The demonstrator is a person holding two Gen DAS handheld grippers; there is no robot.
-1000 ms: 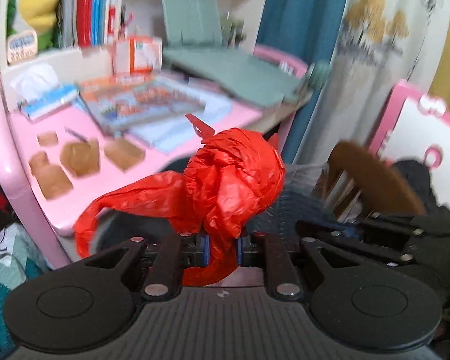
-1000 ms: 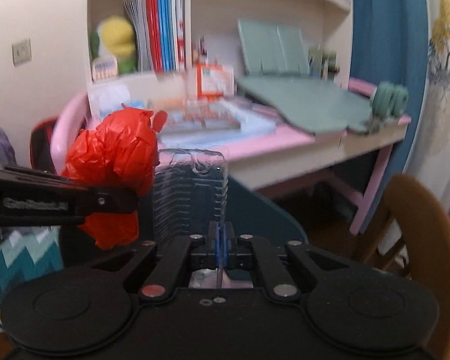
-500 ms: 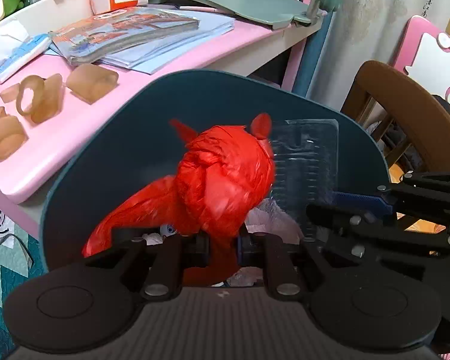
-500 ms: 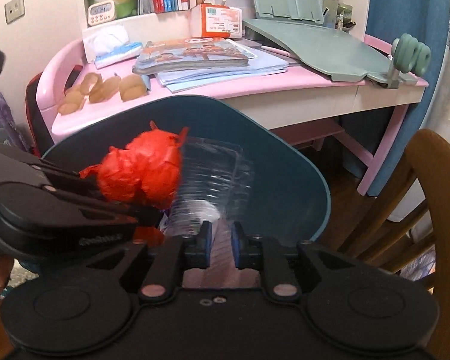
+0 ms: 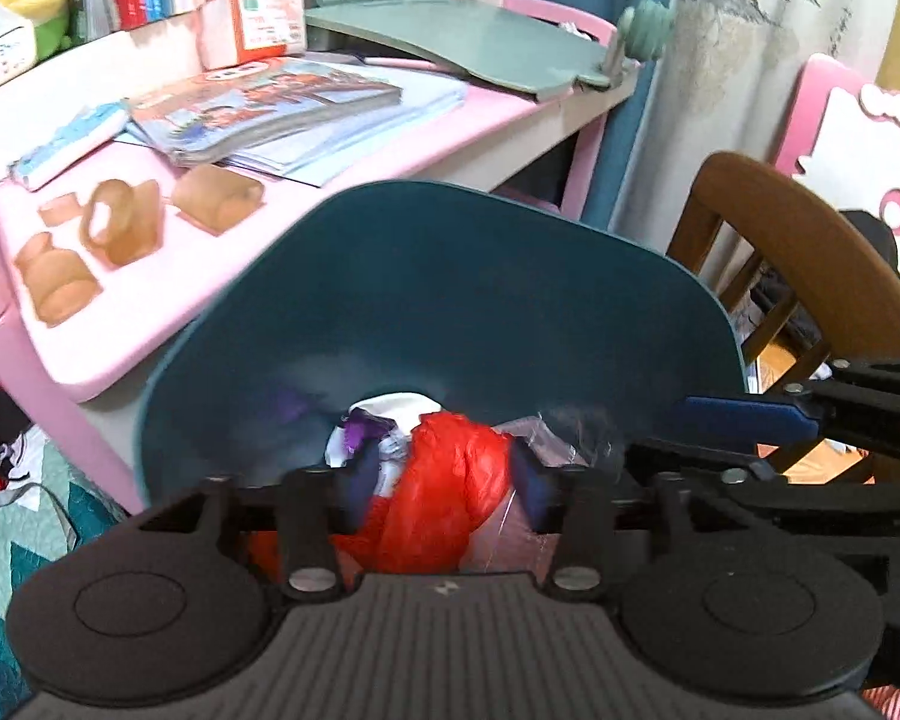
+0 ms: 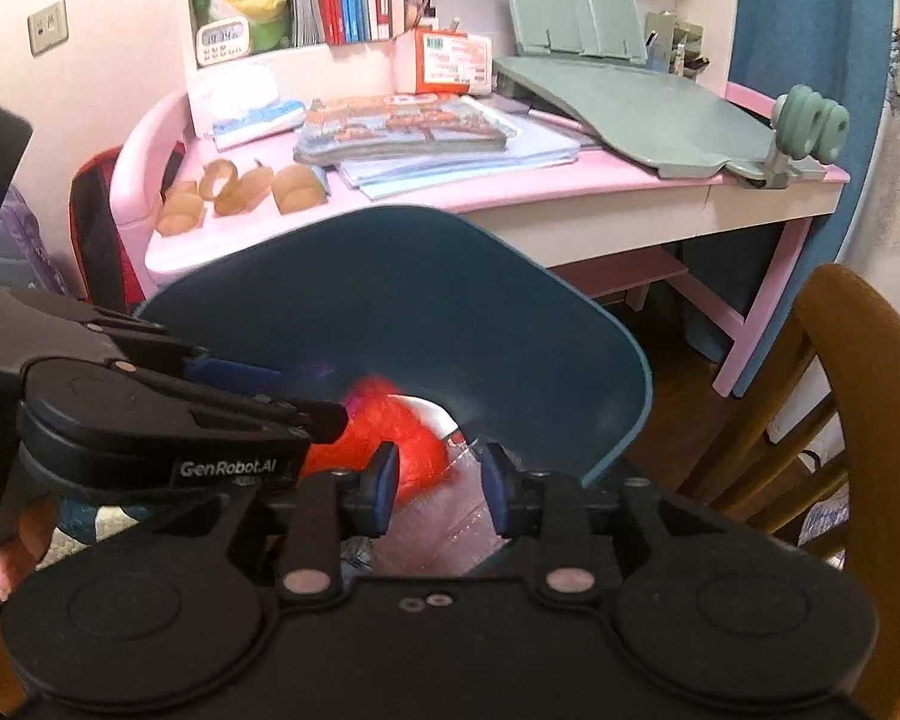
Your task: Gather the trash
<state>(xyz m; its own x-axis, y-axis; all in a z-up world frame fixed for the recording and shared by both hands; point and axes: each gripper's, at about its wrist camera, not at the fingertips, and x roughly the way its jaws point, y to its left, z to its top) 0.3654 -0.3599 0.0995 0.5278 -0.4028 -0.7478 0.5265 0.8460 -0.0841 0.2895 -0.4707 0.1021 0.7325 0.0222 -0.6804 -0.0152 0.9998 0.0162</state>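
A dark teal trash bin (image 5: 450, 300) stands below both grippers; it also shows in the right wrist view (image 6: 450, 312). A crumpled red plastic bag (image 5: 444, 480) lies inside it, on white and purple rubbish. It shows in the right wrist view (image 6: 384, 432) too. A clear plastic tray (image 6: 450, 516) lies in the bin beside the red bag. My left gripper (image 5: 444, 474) is open over the bin with the red bag loose between its fingers. My right gripper (image 6: 441, 480) is open over the clear tray.
A pink desk (image 6: 570, 180) behind the bin holds books, a green book stand, a tissue pack and several brown translucent pieces (image 5: 120, 228). A wooden chair (image 6: 858, 396) stands to the right. A patterned rug (image 5: 6, 516) lies at the left.
Both grippers opened over the bin. The red bag dropped from the left gripper into the bin and the clear tray dropped from the right gripper.
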